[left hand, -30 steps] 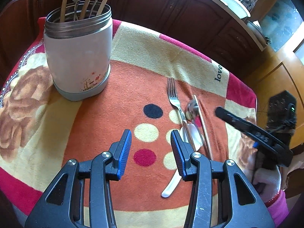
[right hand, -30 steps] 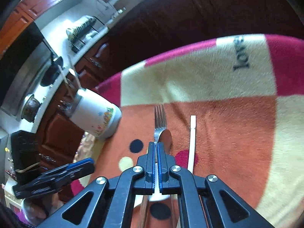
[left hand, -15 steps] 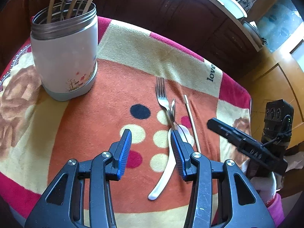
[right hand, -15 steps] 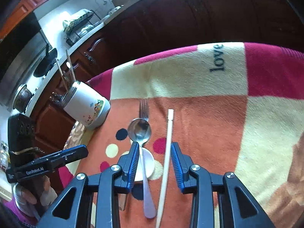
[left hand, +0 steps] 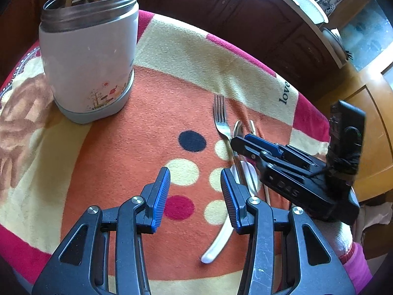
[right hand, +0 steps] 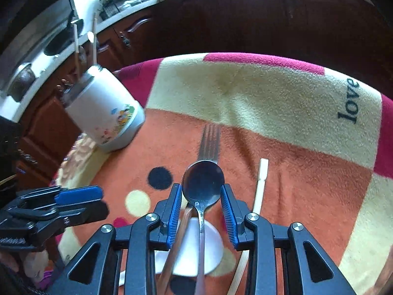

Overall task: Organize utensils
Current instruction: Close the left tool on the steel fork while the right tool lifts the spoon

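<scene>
— From the left wrist we see our left gripper [left hand: 195, 196] hanging over the spotted blanket [left hand: 137, 127], jaws parted with nothing but cloth between them. What does your side give?

— Our right gripper [right hand: 201, 204] is down over the utensils, jaws apart; they have just been opening. The metal spoon [right hand: 203, 184] has its bowl lying between the blue pads [right hand: 175, 217], with a sliver of gap on each side, so we cannot call it gripped.

— From here that spoon is mostly hidden behind the right gripper; only its tip shows beside the fork [left hand: 221, 120]. But we do see the white spoon [left hand: 222, 238] whole, handle trailing toward us.

— We get only its white bowl under the metal spoon's handle. The fork's tines poke out beyond the spoon bowl, and a pale chopstick [right hand: 260, 184] lies just right of our jaws.

— The white canister [left hand: 91, 59] stands upright at the far left, well apart from the pile, with wooden handles sticking out of it.
</scene>
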A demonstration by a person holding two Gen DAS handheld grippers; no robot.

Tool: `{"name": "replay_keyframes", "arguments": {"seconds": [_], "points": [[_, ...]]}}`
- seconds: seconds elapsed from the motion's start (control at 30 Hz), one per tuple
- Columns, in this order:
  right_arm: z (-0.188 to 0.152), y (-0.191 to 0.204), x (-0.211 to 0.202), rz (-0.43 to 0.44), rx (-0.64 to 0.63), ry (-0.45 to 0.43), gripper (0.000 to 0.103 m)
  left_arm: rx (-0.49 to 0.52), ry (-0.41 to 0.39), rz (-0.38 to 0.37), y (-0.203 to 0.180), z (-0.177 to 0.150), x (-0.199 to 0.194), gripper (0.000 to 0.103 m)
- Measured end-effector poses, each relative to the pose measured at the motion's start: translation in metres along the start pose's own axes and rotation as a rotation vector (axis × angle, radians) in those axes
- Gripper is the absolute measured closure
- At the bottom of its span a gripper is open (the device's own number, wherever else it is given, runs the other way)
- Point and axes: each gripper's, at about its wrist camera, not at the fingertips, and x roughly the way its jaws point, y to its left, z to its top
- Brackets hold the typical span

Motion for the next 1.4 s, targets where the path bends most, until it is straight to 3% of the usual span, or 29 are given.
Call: {"name": "replay_keyframes", "arguments": {"seconds": [0.13,0.3,0.63,0.73,1.0,1.2,1.3,1.4], "points": [[0.005,-0.005,0.001,-0.071,-0.003,-0.02,0.072,0.005,-0.003,-0.005,0.0,0.004,0.001,0.061],[0.003,-0.023,-0.003,-0.077,0.024,-0.029,0.072,-0.001,-0.004,-0.007,-0.002,0.014,0.008,0.061],[-0.009,-0.056,-0.016,0.023,0.101,-0.029,0.072,0.029,0.002,-0.04,-0.021,0.045,0.039,0.061],[-0.011,-0.064,-0.018,0.103,0.149,-0.03,0.072,0.037,0.011,-0.046,-0.023,0.054,0.053,0.061],[-0.016,-0.077,-0.015,0.219,0.2,-0.066,0.071,0.051,0.044,-0.101,-0.022,0.071,0.085,0.061],[-0.016,-0.075,-0.013,0.248,0.189,-0.074,0.072,0.072,0.061,-0.145,-0.026,0.083,0.096,0.062],[-0.017,-0.079,-0.014,0.259,0.201,-0.081,0.072,0.077,0.08,-0.164,-0.028,0.084,0.099,0.07],[-0.019,-0.082,-0.015,0.278,0.213,-0.091,0.072,0.07,0.117,-0.186,-0.026,0.084,0.105,0.092]]}}
